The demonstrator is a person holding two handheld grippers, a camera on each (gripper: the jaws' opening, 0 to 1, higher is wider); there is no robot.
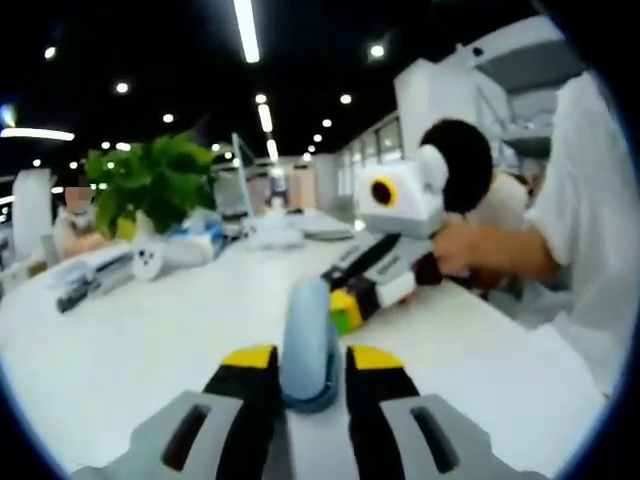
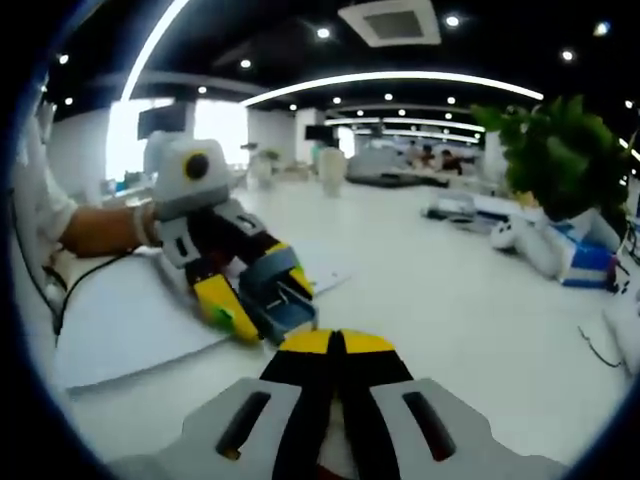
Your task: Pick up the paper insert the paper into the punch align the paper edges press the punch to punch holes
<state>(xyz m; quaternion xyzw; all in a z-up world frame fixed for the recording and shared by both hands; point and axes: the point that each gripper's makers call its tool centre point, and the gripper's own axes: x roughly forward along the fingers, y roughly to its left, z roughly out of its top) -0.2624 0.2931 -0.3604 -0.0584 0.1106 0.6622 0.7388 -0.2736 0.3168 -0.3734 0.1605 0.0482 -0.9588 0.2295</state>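
In the left gripper view the left gripper [image 1: 310, 358] has its yellow-tipped jaws closed narrowly on the blue-grey punch [image 1: 308, 335], one jaw pressing each long side, and the punch stands on the white table [image 1: 150, 340]. It looks like a small, rigid block with smooth painted sides, heavy enough to sit firm but liable to slide on the glossy top, so a squeeze across its body as now, low and near the base, seems the soundest hold. Just beyond its far end the right gripper [image 1: 345, 305] comes in from the right, a person's hand [image 1: 460, 250] behind it. In the right gripper view that gripper's [image 2: 335, 343] own jaws are pressed together with nothing visible between them. Just ahead of them, the left gripper [image 2: 258, 285] straddles the punch [image 2: 285, 305]. The paper [image 2: 120, 325] lies flat on the table under and beside the punch. Whether its edge already sits inside the slot cannot be told. The sheet is thin, light and limp: it will buckle if pushed from far back and crease if pinched hard, so it is best nipped lightly at a free edge or corner close to the slot and slid in flat. Farther off are a leafy green plant [image 2: 560, 150], desk clutter and ceiling lights.
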